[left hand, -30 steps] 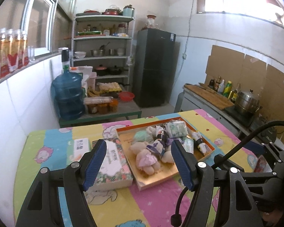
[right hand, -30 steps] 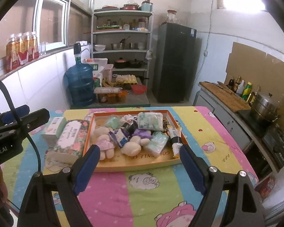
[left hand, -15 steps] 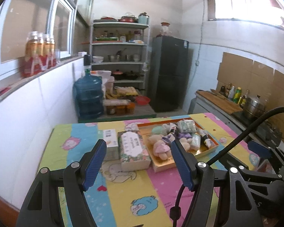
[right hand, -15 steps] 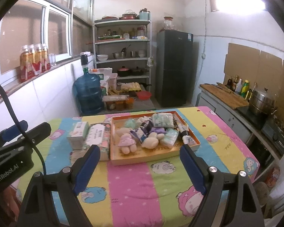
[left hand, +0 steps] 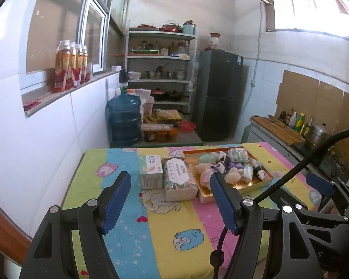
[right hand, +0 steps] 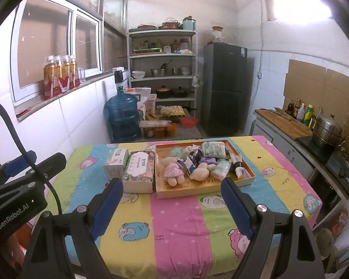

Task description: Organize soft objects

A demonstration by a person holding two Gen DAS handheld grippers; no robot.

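Pulled back from the tray point(right hand: 204, 191) of soft toys point(right hand: 174, 173); left gripper point(left hand: 169, 200) and right gripper point(right hand: 172, 205) both spread wide, empty, above near table point(right hand: 174, 220).

orange cardboard tray point(right hand: 203, 189) sits mid-surface on the striped cartoon cloth point(right hand: 174, 220), w/ plush toys point(right hand: 174, 173) & soft packs point(right hand: 213, 148) in it. floral tissue box point(right hand: 139, 171) just left of tray, touching; small white box point(right hand: 115, 162) left of that. blue water jug point(right hand: 123, 118) on low bench behind.
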